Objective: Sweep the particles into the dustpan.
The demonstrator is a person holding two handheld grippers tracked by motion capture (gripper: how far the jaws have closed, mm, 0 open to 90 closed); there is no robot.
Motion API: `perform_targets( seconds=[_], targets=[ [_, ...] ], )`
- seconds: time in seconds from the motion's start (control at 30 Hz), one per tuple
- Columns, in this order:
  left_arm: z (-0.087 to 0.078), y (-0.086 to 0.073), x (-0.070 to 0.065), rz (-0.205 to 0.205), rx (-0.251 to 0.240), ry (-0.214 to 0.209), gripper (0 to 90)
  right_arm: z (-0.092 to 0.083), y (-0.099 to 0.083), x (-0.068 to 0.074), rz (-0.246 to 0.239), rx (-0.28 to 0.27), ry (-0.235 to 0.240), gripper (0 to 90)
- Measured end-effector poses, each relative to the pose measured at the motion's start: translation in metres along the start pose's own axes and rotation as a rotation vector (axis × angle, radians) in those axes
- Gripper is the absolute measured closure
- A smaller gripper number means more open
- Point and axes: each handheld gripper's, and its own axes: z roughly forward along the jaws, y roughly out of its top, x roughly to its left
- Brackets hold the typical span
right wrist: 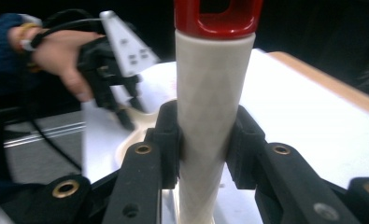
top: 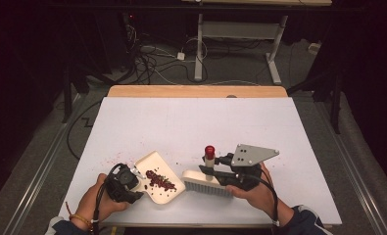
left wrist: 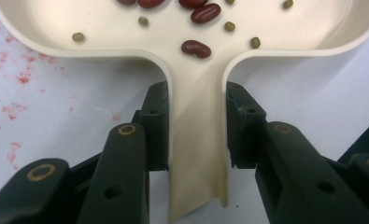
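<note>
A cream dustpan (top: 154, 164) lies on the white table near its front left, with red kidney beans (top: 160, 180) and small green beans (left wrist: 78, 37) in its tray. My left gripper (left wrist: 197, 133) is shut on the dustpan's handle (left wrist: 197, 154), a pad pressed on each side. To the right a cream hand brush (top: 208, 182) rests bristles-down on the table, its handle (right wrist: 210, 93) upright with a red cap (right wrist: 218, 18). My right gripper (right wrist: 205, 140) is shut on that handle. In the high view the left gripper (top: 141, 185) and right gripper (top: 209, 169) sit either side of the dustpan's mouth.
Red stains (left wrist: 23, 77) and crumbs speckle the white table sheet (top: 196, 122) left of the dustpan. A wooden table edge (top: 196, 91) shows at the back. Cables and a desk frame (top: 235, 44) lie on the floor beyond.
</note>
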Motion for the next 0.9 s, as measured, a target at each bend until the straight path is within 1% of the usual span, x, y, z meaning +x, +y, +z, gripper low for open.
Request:
perform_targets(
  seconds=[0.03,0.13,0.23,0.27,0.33,0.37,0.43,0.47,0.5,0.53,0.6,0.63,0.7,0.77,0.8,0.83,0.87,0.9],
  targets=[
    [0.000,0.000,0.000,0.001,0.001,0.002,64.1,0.000,0.001,-0.002,0.004,-0.004,-0.018,70.0],
    [0.000,0.001,-0.002,0.005,0.006,0.010,64.1,-0.001,0.002,-0.008,0.014,-0.023,-0.040,70.0],
    [-0.001,0.002,-0.003,0.016,0.008,0.016,64.1,-0.002,0.003,-0.012,0.006,-0.041,-0.093,70.0],
    [0.000,0.002,-0.004,0.020,0.008,0.016,64.0,-0.003,0.003,-0.014,0.014,-0.046,-0.101,70.0],
    [0.000,0.003,-0.007,0.021,0.008,0.014,64.0,-0.007,0.003,-0.017,0.031,-0.066,-0.095,70.0],
    [0.001,0.004,-0.007,0.027,0.012,0.016,64.0,-0.009,0.003,-0.017,0.038,-0.073,-0.102,70.0],
    [0.001,0.006,-0.009,0.031,0.014,0.015,64.0,-0.014,0.005,-0.017,0.033,-0.080,-0.148,70.0],
    [0.001,0.006,-0.010,0.032,0.018,0.015,64.0,-0.015,0.006,-0.017,0.027,-0.084,-0.182,70.0],
    [0.001,0.007,-0.011,0.034,0.020,0.018,64.1,-0.014,0.006,-0.014,0.003,-0.075,-0.238,70.0],
    [0.001,0.007,-0.012,0.034,0.020,0.018,64.1,-0.014,0.006,-0.014,0.003,-0.075,-0.238,70.0],
    [0.002,0.009,-0.013,0.038,0.024,0.019,64.0,-0.008,0.005,-0.009,-0.018,-0.053,-0.273,70.0],
    [0.002,0.009,-0.014,0.037,0.025,0.020,64.0,-0.003,0.004,-0.006,-0.029,-0.039,-0.283,70.0],
    [0.003,0.010,-0.016,0.033,0.029,0.021,64.1,0.006,0.002,0.001,-0.053,-0.019,-0.289,70.0],
    [0.004,0.011,-0.016,0.025,0.022,0.014,64.0,0.016,0.001,0.008,-0.057,0.001,-0.260,70.0],
    [0.004,0.012,-0.017,0.027,0.025,0.017,64.0,0.023,0.001,0.017,-0.037,-0.004,-0.222,70.0],
    [0.004,0.012,-0.017,0.026,0.023,0.018,64.0,0.023,0.001,0.017,-0.037,-0.004,-0.222,70.0],
    [0.004,0.013,-0.017,0.024,0.020,0.015,64.0,0.026,0.001,0.021,-0.039,0.003,-0.211,70.0],
    [0.005,0.013,-0.017,0.022,0.020,0.014,64.0,0.029,0.002,0.026,-0.048,0.006,-0.211,70.0]
  ],
)
